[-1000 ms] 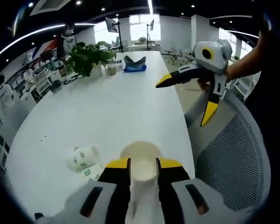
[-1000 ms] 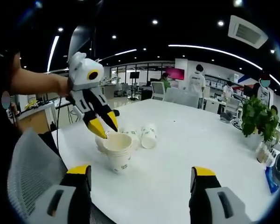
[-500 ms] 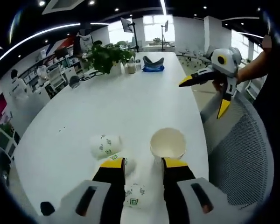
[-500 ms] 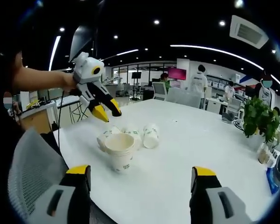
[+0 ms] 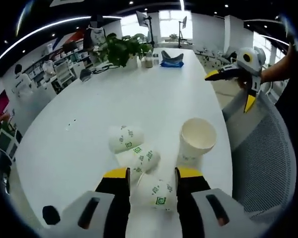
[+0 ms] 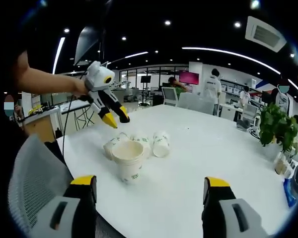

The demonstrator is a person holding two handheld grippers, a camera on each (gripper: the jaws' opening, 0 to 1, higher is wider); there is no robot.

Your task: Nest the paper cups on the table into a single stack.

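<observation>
Left gripper (image 5: 152, 173), jaws parted and empty, above three smooth printed paper cups (image 5: 139, 158) lying sideways; tapered upright cup (image 5: 196, 141) just beside. Right gripper (image 6: 151, 183) apparently wide open.

Lighting is bright and even, supplied by ceiling strips (image 6: 223, 49) and recessed spots, with windows (image 5: 171, 17) blown out. The white table (image 5: 114, 99) shows mild glare and soft shadows. Fisheye distortion bends the edges, where detail appears slightly soft.
</observation>
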